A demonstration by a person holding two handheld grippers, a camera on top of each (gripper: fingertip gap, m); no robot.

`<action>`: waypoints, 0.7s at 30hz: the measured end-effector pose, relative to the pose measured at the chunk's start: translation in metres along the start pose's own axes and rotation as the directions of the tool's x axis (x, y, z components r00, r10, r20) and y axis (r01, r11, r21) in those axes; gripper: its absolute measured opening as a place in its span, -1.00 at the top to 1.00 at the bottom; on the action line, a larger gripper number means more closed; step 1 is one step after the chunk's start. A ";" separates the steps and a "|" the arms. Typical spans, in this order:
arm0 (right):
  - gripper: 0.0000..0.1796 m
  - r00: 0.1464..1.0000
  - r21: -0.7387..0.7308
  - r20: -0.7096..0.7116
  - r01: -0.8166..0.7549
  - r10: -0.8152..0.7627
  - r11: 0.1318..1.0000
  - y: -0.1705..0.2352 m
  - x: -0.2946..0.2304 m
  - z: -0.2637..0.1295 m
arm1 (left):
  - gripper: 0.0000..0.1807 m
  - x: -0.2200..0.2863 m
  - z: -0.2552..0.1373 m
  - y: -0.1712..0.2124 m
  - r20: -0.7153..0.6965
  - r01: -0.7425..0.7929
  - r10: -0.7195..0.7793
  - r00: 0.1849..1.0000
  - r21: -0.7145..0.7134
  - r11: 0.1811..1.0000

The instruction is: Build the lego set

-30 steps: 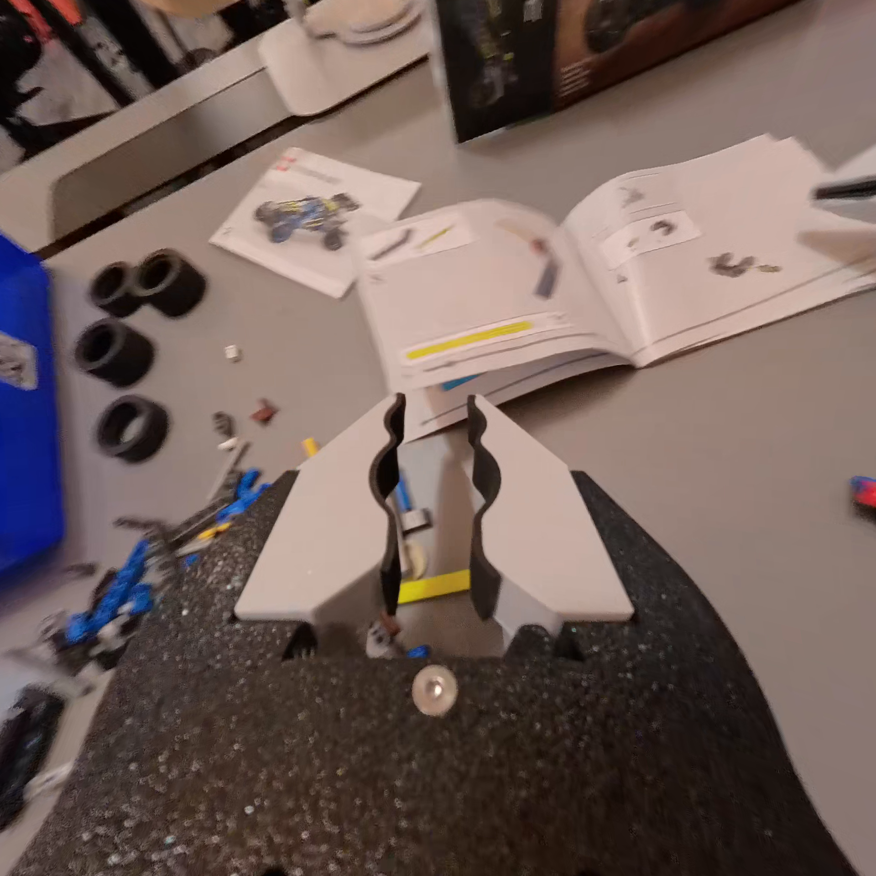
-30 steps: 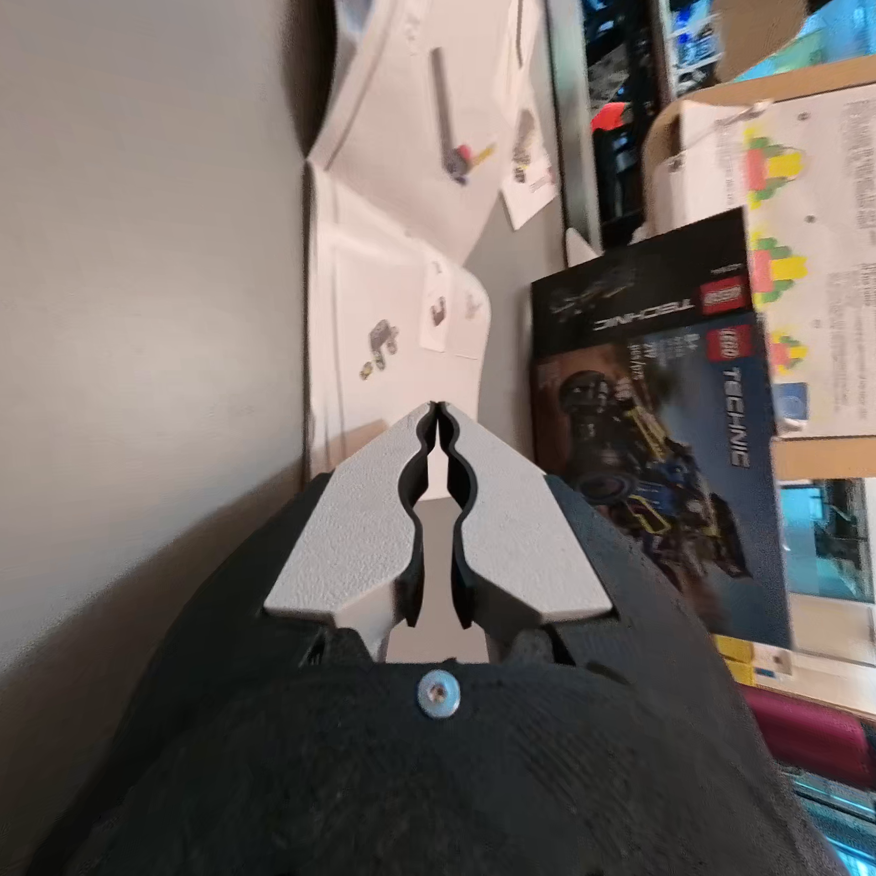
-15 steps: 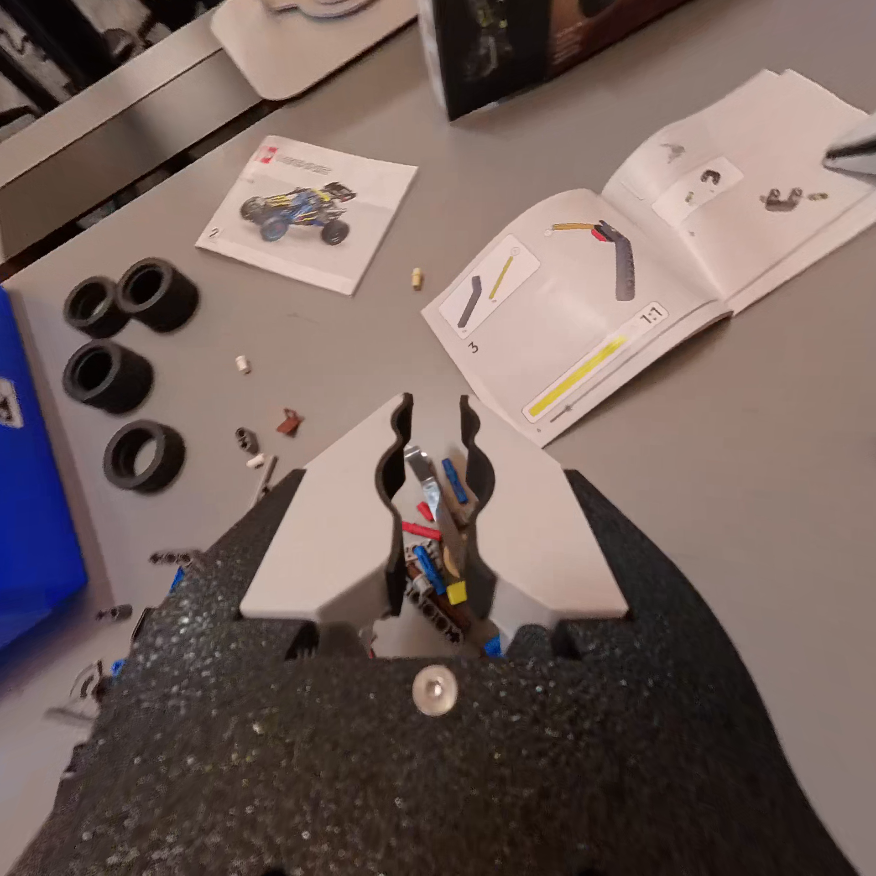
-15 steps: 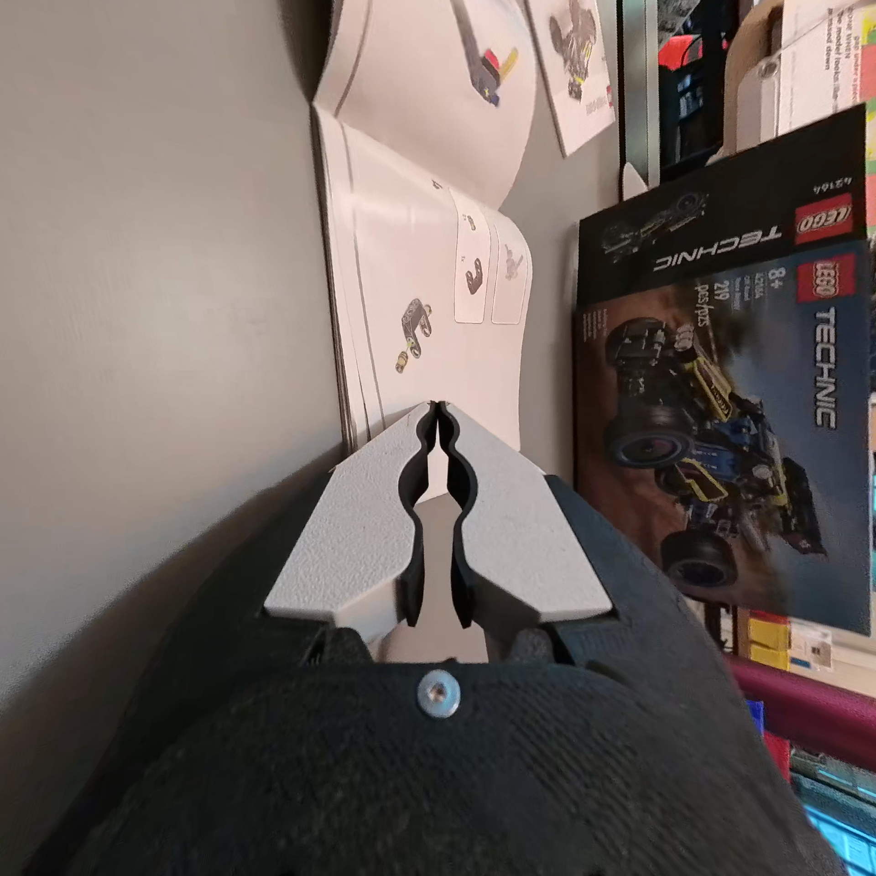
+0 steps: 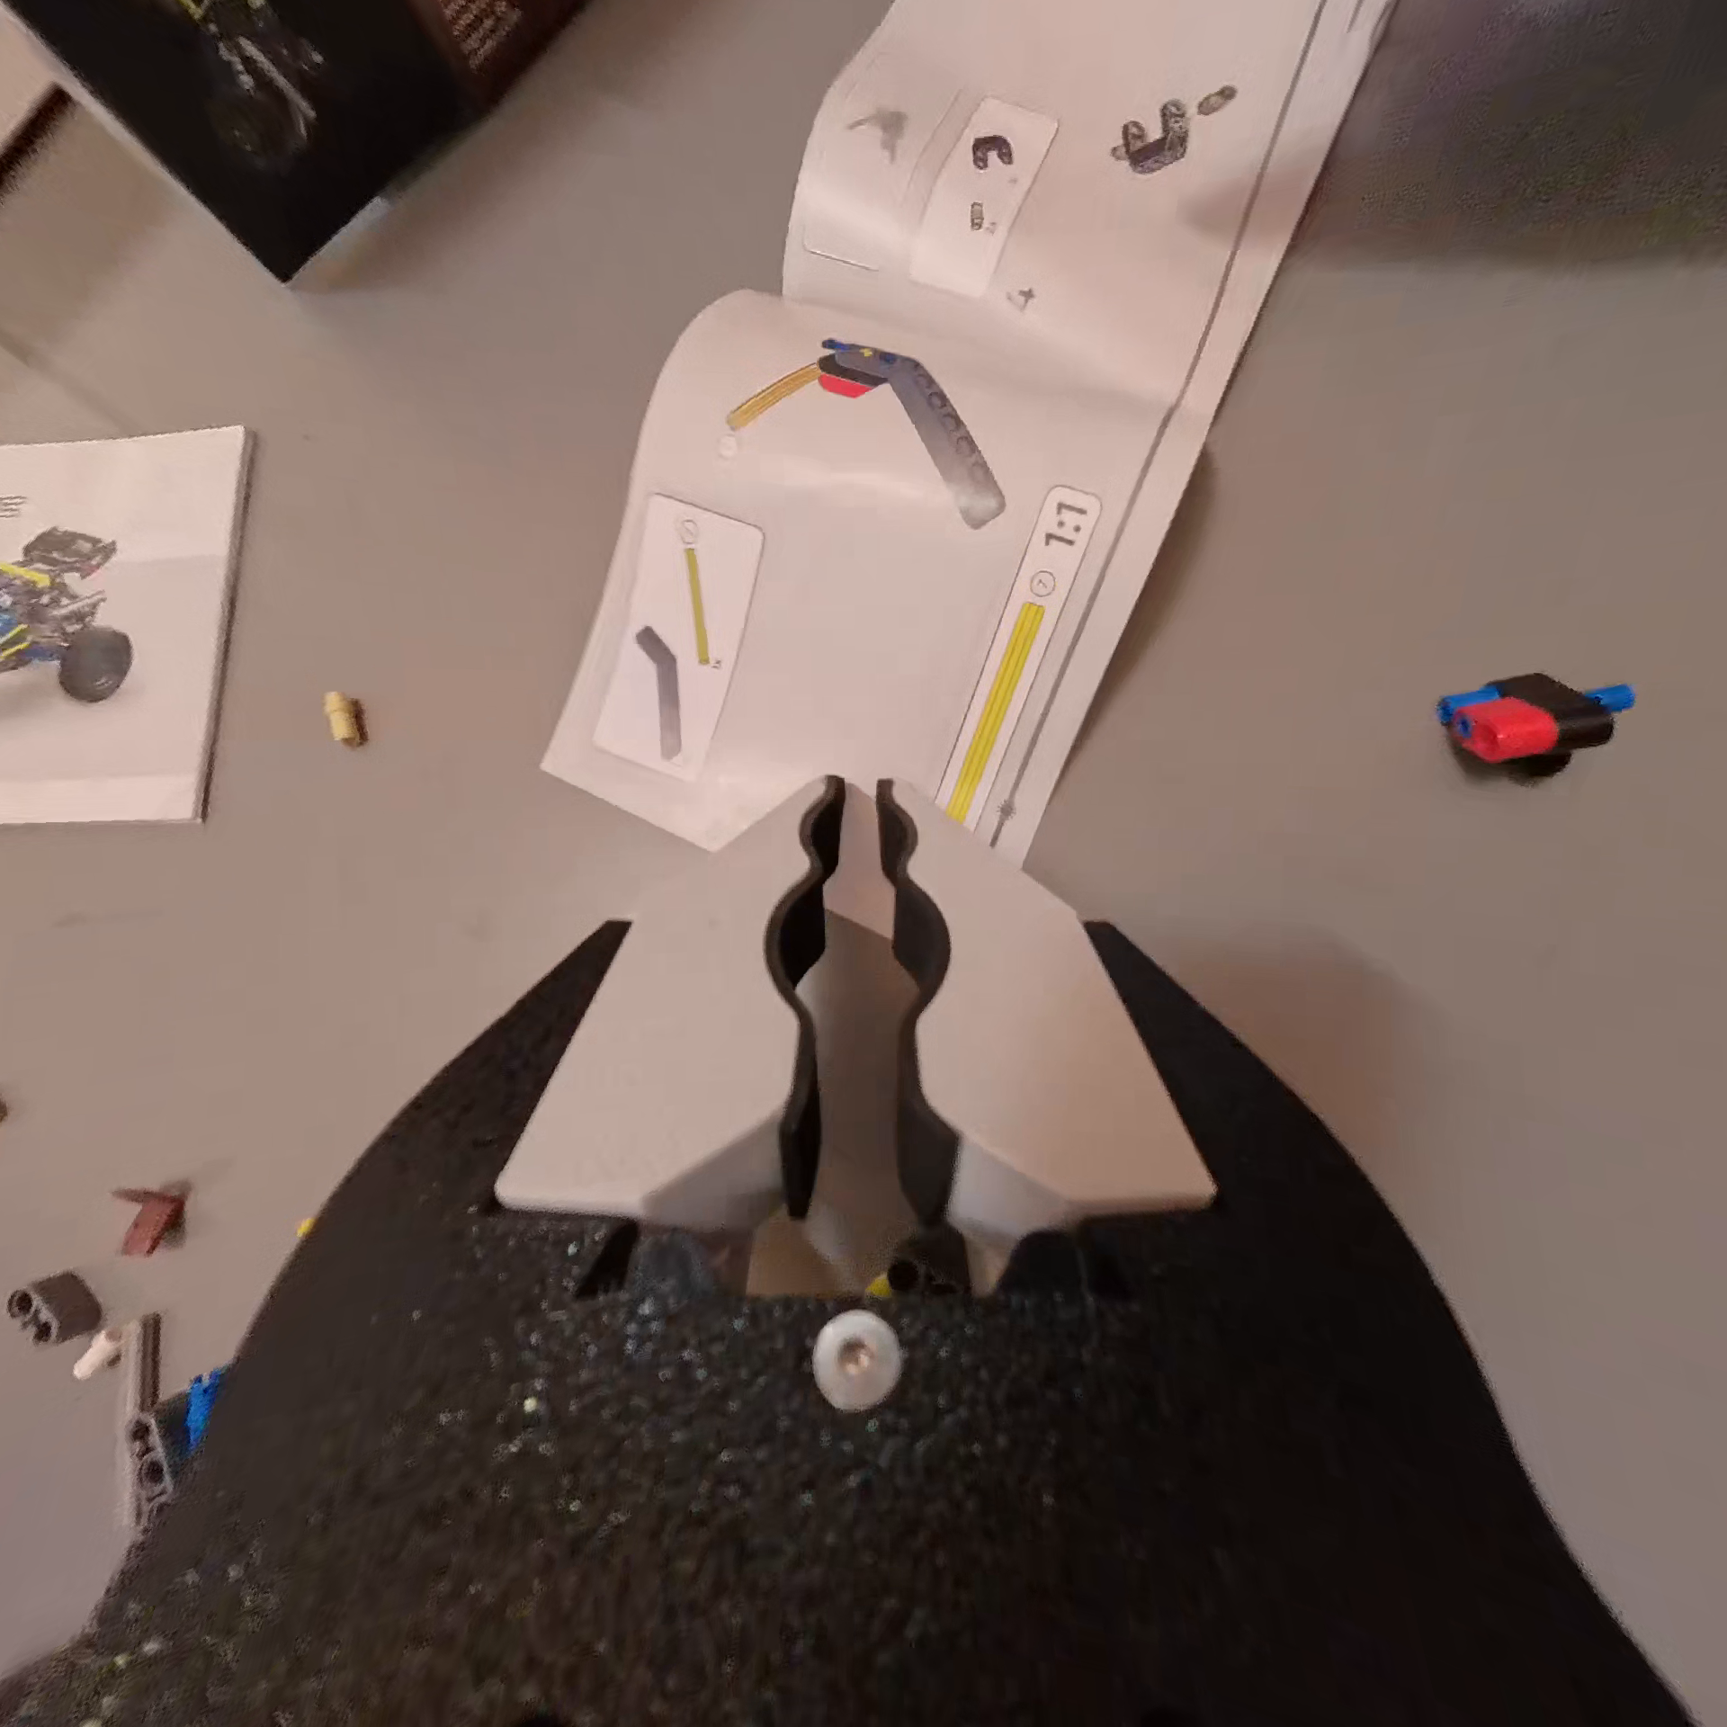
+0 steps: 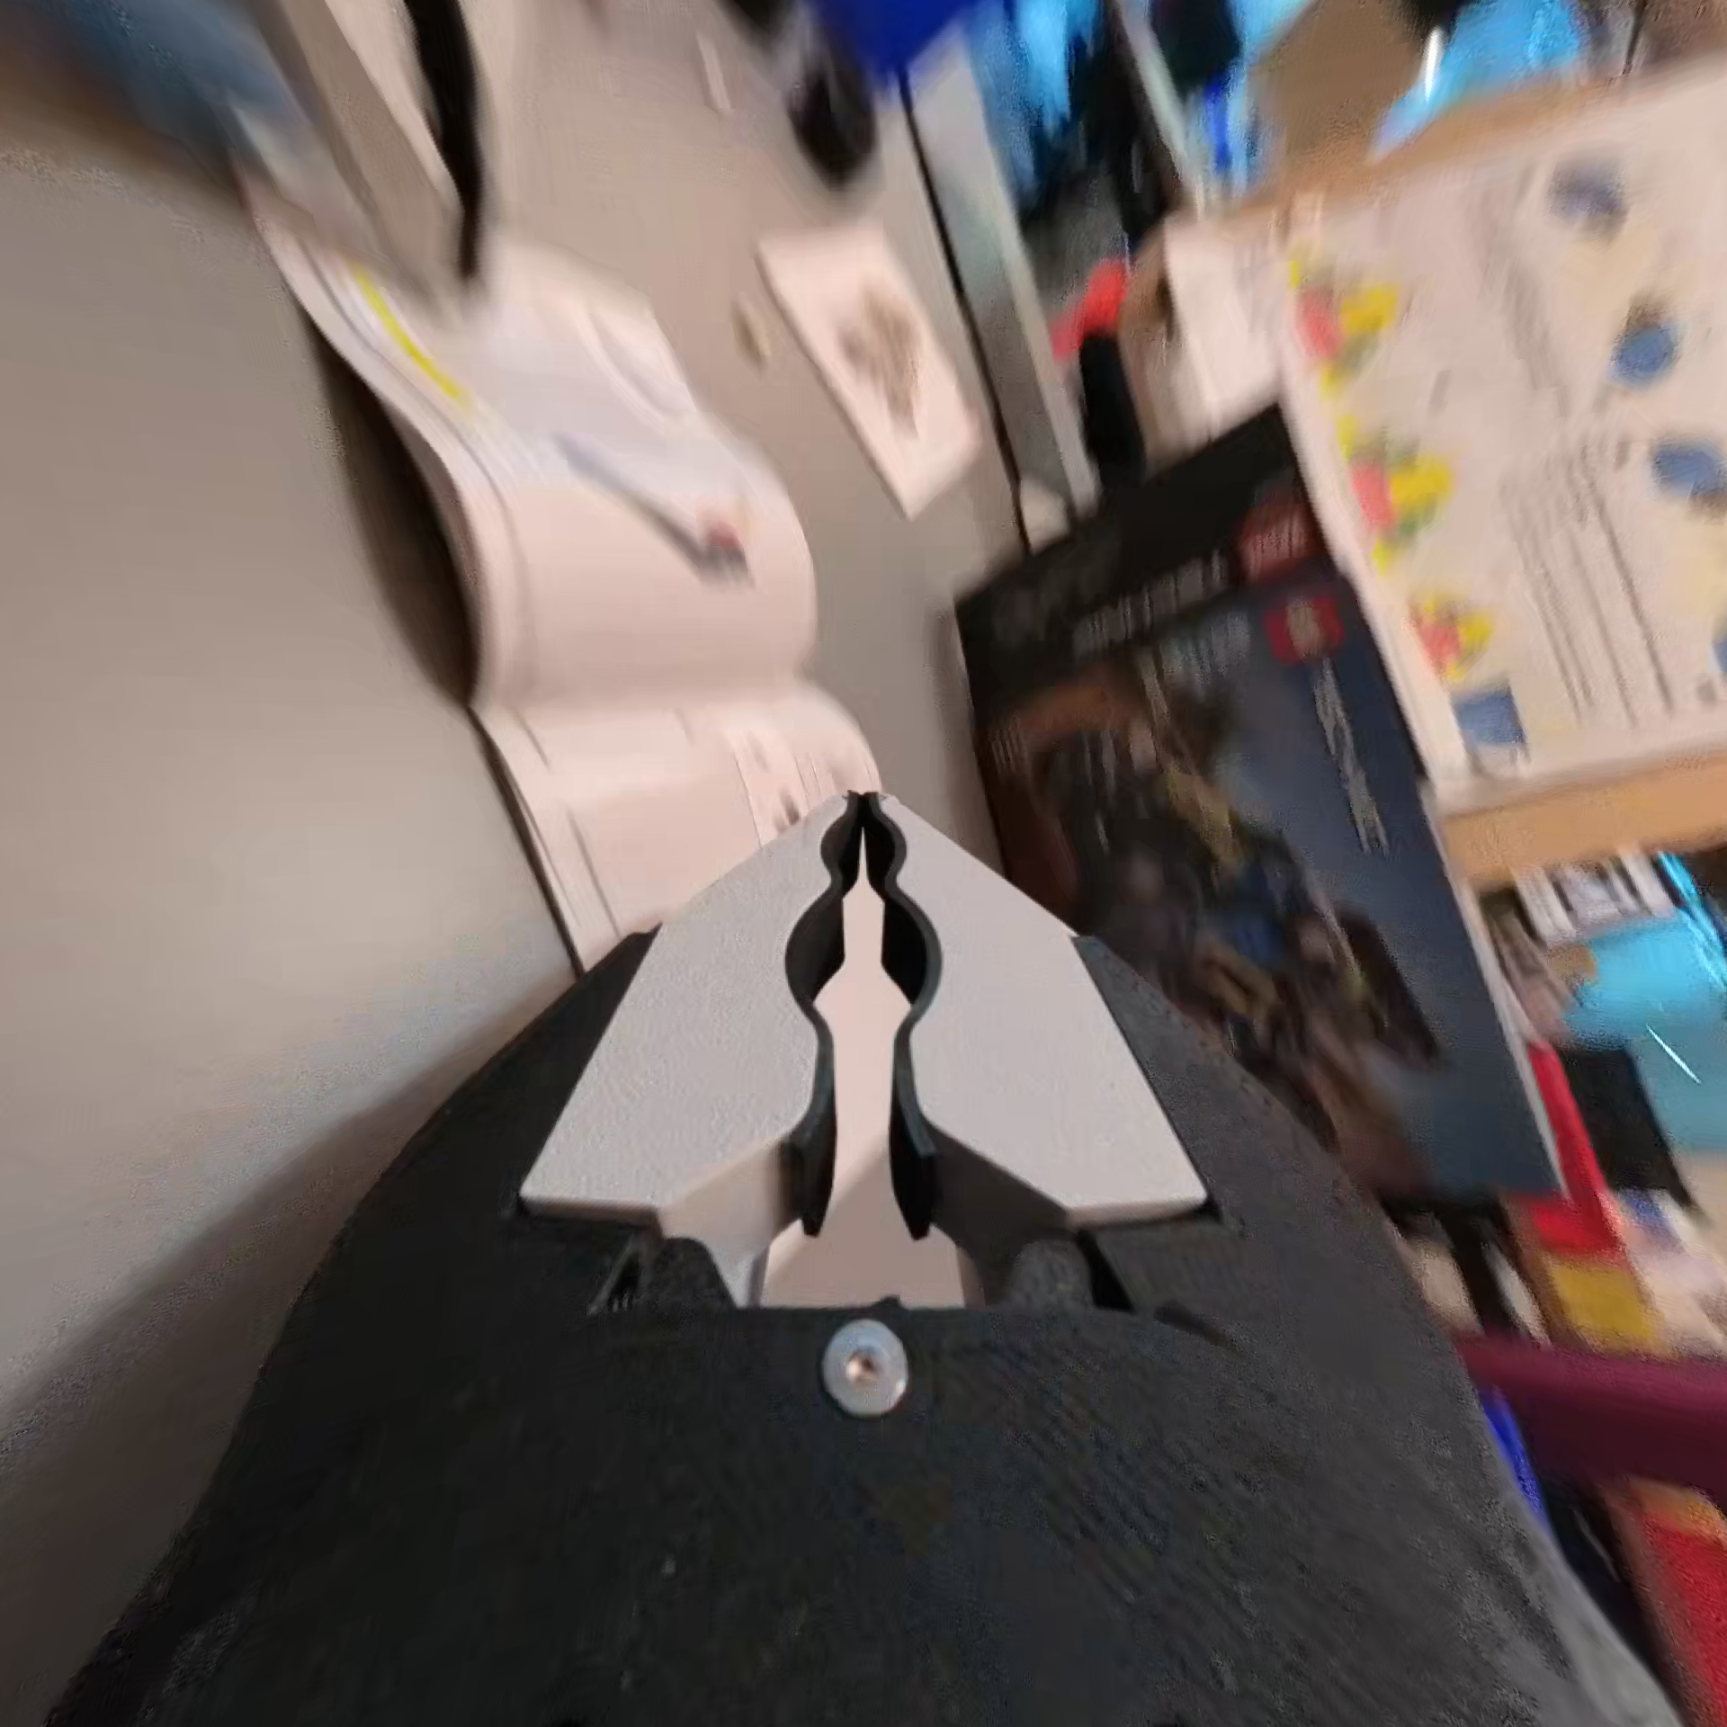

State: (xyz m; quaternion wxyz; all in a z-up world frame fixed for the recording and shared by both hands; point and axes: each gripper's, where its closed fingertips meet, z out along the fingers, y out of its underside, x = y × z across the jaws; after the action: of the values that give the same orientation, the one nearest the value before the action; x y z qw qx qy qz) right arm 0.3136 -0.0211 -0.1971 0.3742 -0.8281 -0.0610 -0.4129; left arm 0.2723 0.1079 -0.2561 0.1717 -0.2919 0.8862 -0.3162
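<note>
In the left wrist view, my left gripper [image 5: 860, 794] hovers over the near corner of the open instruction booklet [image 5: 888, 561]. Its jaws are almost closed, with a narrow slit and nothing between them. A small red, blue and black lego assembly [image 5: 1533, 724] lies on the grey table to the right. A tan pin [image 5: 344, 718] lies to the left. Loose pieces lie at lower left: a dark red piece [image 5: 154, 1220], a black connector [image 5: 51, 1304] and a grey beam [image 5: 149, 1420]. The right wrist view is blurred; my right gripper [image 6: 864, 804] is shut and empty by the booklet [image 6: 635, 579].
The dark lego box [image 5: 262, 112] stands at the far left of the table and shows in the right wrist view [image 6: 1215, 841]. A second booklet [image 5: 103, 626] lies at the left. A cardboard box [image 6: 1495, 374] and shelf clutter are beyond the table.
My left gripper has moved right from the pile of loose pieces to the booklet corner, and its jaws have narrowed. My right gripper has swung sideways and stays shut.
</note>
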 end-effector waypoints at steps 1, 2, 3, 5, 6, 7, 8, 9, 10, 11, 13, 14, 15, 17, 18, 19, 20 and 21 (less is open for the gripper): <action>1.00 0.999 0.085 0.045 -0.008 0.005 0.996 -0.020 -0.009 0.004 | 0.95 0.001 0.001 0.000 -0.009 -0.001 0.001 1.000 0.001 1.000; 1.00 0.996 0.110 0.094 0.001 -0.011 0.994 -0.030 -0.019 0.011 | 0.95 0.000 0.001 0.000 -0.017 0.003 -0.003 1.000 -0.004 1.000; 1.00 0.991 0.090 0.127 0.036 -0.048 0.995 -0.031 -0.029 0.020 | 0.95 0.000 0.001 0.000 -0.025 0.007 -0.007 1.000 -0.010 1.000; 1.00 0.979 0.026 0.163 0.120 -0.123 0.992 -0.022 -0.043 0.039 | 0.95 0.000 0.000 0.001 -0.040 0.006 -0.007 0.999 -0.025 1.000; 1.00 0.975 -0.013 0.174 0.143 -0.138 0.990 -0.016 -0.048 0.046 | 0.95 -0.001 -0.001 0.003 -0.041 0.000 -0.002 0.999 -0.036 0.999; 1.00 0.970 -0.048 0.197 0.156 -0.143 0.987 -0.010 -0.053 0.050 | 0.95 -0.004 -0.003 0.005 -0.033 -0.006 0.005 0.999 -0.050 0.999; 1.00 0.972 -0.070 0.200 0.142 -0.126 0.987 -0.008 -0.055 0.052 | 0.95 -0.008 -0.004 0.007 -0.025 -0.012 0.010 1.000 -0.065 0.998; 1.00 0.976 -0.086 0.196 0.112 -0.093 0.990 -0.008 -0.055 0.052 | 0.96 -0.011 -0.006 0.010 -0.019 -0.012 0.011 1.000 -0.077 0.997; 1.00 0.979 -0.104 0.196 0.085 -0.064 0.991 -0.007 -0.055 0.052 | 0.94 -0.015 -0.007 0.012 -0.010 -0.008 0.007 1.000 -0.085 0.996; 1.00 0.980 -0.123 0.194 0.077 -0.052 0.990 -0.007 -0.055 0.052 | 0.91 -0.019 -0.009 0.014 -0.002 -0.005 0.005 1.000 -0.090 0.996; 1.00 0.983 -0.171 0.168 0.098 -0.069 0.980 -0.005 -0.053 0.054 | 0.92 -0.029 -0.016 0.016 0.019 -0.021 0.022 1.000 -0.084 0.996; 1.00 0.985 -0.198 0.149 0.111 -0.082 0.974 -0.004 -0.051 0.056 | 0.92 -0.041 -0.025 0.013 0.064 -0.012 0.015 0.998 -0.048 0.999; 1.00 0.985 -0.213 0.137 0.129 -0.101 0.968 -0.003 -0.049 0.057 | 0.92 -0.055 -0.038 0.010 0.110 0.013 -0.013 0.994 0.000 1.000; 1.00 0.988 -0.249 0.111 0.130 -0.104 0.960 0.003 -0.042 0.061 | 0.92 -0.086 -0.070 0.015 0.181 0.091 -0.102 0.978 0.073 0.993; 1.00 0.990 -0.252 0.103 0.121 -0.097 0.960 0.006 -0.039 0.064 | 0.92 -0.102 -0.086 0.024 0.219 0.130 -0.146 0.965 0.084 0.988; 1.00 0.991 -0.241 0.104 0.104 -0.081 0.965 0.007 -0.037 0.066 | 0.92 -0.118 -0.102 0.037 0.266 0.165 -0.181 0.947 0.080 0.983; 1.00 0.993 -0.235 0.104 0.073 -0.050 0.969 0.009 -0.035 0.067 | 0.92 -0.133 -0.118 0.052 0.319 0.195 -0.207 0.925 0.069 0.978; 1.00 0.994 -0.234 0.105 0.041 -0.017 0.971 0.011 -0.032 0.069 | 0.92 -0.145 -0.132 0.068 0.369 0.223 -0.227 0.901 0.053 0.973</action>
State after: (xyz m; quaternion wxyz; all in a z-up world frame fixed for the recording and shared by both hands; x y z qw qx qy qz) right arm 0.3409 0.0241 -0.2530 0.2635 -0.8858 -0.0429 -0.3796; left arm 0.2918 0.3026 -0.1857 0.3005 -0.4461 0.7962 -0.2771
